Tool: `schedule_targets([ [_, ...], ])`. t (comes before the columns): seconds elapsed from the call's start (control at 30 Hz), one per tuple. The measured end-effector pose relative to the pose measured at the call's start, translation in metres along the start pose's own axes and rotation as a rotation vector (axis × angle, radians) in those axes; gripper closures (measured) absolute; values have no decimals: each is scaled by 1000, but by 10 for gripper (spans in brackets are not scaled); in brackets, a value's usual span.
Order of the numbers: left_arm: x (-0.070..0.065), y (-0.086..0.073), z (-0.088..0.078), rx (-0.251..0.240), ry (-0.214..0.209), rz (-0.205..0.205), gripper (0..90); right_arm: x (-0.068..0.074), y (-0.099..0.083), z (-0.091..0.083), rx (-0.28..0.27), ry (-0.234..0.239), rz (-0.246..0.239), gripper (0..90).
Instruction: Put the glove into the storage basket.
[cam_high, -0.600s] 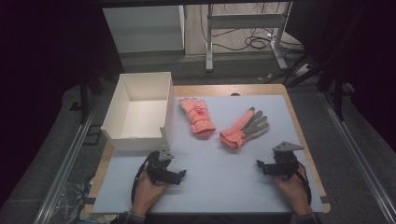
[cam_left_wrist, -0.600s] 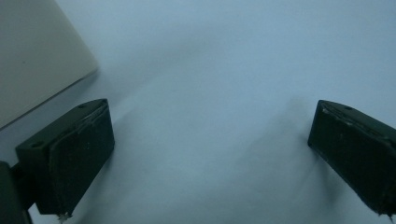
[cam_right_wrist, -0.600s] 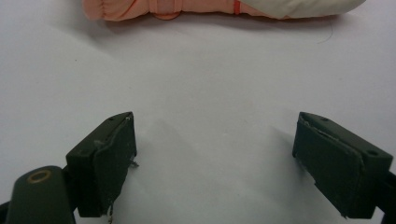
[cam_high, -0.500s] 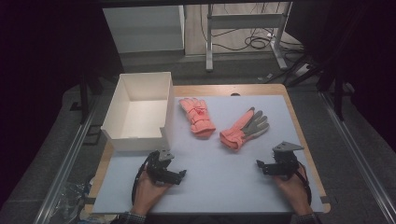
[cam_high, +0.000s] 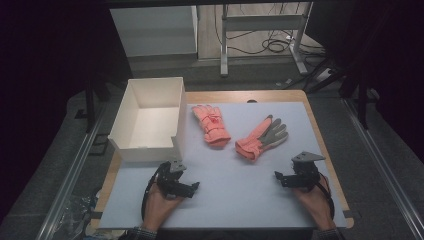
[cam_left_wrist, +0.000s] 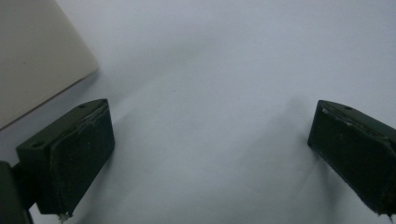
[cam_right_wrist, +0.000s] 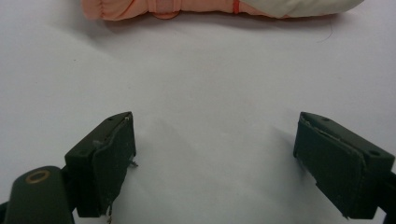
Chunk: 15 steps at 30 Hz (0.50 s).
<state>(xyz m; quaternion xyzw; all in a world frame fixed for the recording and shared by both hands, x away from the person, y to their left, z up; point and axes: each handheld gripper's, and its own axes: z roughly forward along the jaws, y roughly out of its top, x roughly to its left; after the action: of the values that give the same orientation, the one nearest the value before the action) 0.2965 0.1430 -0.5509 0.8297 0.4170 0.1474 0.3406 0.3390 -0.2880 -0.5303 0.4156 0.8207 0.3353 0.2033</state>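
Two salmon-pink gloves lie on the white table. The left glove (cam_high: 211, 124) lies back-up next to the box. The right glove (cam_high: 261, 136) shows its grey palm, and its cuff (cam_right_wrist: 159, 8) runs along the top of the right gripper view. My left gripper (cam_high: 187, 184) rests near the table's front left, open, with bare table between its pads (cam_left_wrist: 79, 156). Near the front right, my right gripper (cam_high: 280, 177) is open too, its jaws wide apart and nothing between them, a short way in front of the grey-palmed glove.
An open white box (cam_high: 148, 120) stands at the table's back left; its corner (cam_left_wrist: 37, 56) shows in the left gripper view. The table's wooden edge (cam_high: 320, 135) runs along the right. Cables and a metal stand (cam_high: 260, 30) lie on the floor behind.
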Motion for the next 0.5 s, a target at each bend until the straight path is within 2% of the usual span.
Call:
schedule_targets([
  [0.37, 0, 0, 0, 1, 0, 5, 3, 2, 1, -2, 1, 2, 3, 176],
  [0.5, 0, 0, 0, 1, 0, 1, 3, 3, 7, -3, -24, 40, 52, 202],
])
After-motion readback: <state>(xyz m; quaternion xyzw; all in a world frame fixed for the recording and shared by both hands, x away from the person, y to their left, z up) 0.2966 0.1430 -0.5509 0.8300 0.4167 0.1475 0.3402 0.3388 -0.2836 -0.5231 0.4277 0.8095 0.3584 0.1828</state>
